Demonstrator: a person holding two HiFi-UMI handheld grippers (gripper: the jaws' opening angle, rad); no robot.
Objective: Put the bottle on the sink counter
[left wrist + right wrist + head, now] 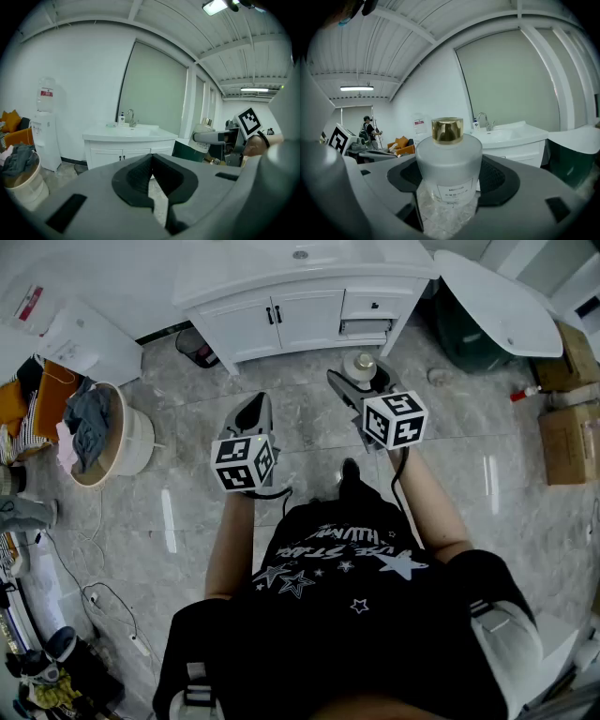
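Note:
A frosted round bottle [449, 164] with a gold cap and a small label stands upright between the pads of my right gripper [449, 190], which is shut on it and holds it off the floor. In the head view the bottle [360, 366] sits at the tip of the right gripper [359, 382], just in front of the white vanity. The sink counter [281, 277] lies beyond it, with a faucet [485, 121] and a soap bottle [121, 119]. My left gripper [253, 412] is level beside it, to the left. Its jaws [151, 165] are shut with nothing in them.
A white tub [112, 442] full of clothes stands at the left, and a water dispenser [44, 124] by the wall. A dark bin [197, 346] sits left of the vanity. At the right are a white bathtub [502, 301] and cardboard boxes [567, 442]. A person [369, 129] stands far off.

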